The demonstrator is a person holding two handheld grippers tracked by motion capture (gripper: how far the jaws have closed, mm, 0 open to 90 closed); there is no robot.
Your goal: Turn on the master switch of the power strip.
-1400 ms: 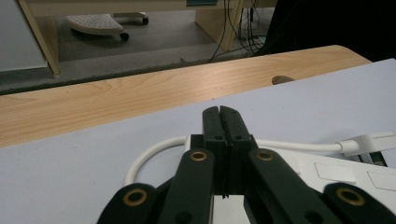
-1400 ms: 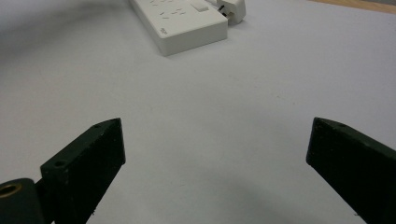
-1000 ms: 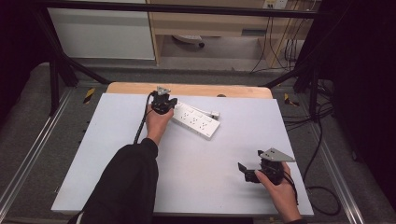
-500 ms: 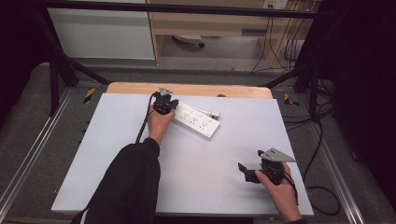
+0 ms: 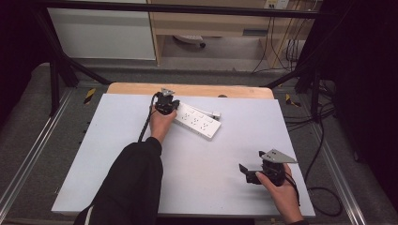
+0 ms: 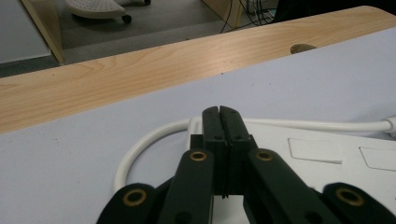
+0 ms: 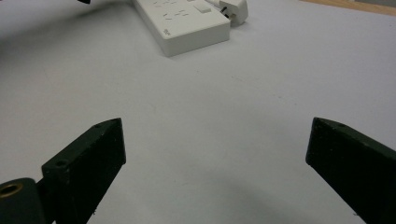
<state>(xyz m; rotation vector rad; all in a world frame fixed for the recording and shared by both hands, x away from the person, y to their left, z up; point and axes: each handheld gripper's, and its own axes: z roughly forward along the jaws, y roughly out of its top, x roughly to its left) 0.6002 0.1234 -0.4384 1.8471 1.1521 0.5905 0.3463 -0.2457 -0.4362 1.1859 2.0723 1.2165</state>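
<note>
A white power strip point(image 5: 198, 122) lies slanted on the far middle of the white table, its white cord point(image 6: 140, 149) looping off one end and a white plug point(image 7: 233, 10) lying beside it. My left gripper point(image 5: 165, 104) rests at the strip's far-left end. In the left gripper view its jaws are pressed together, tips point(image 6: 219, 112) over the strip's end point(image 6: 299, 154), nothing between them. My right gripper point(image 5: 248, 172) sits low near the table's front right, well short of the strip point(image 7: 184, 21). Its jaws stand wide apart over bare tabletop, its fingers point(image 7: 88, 163) holding nothing.
A light wooden strip point(image 5: 187, 89) runs along the table's far edge, with a round hole point(image 6: 302, 47) in it. Dark frame posts and cables point(image 5: 319, 126) stand beyond the right edge. Bare white tabletop point(image 5: 206, 168) spreads between the two grippers.
</note>
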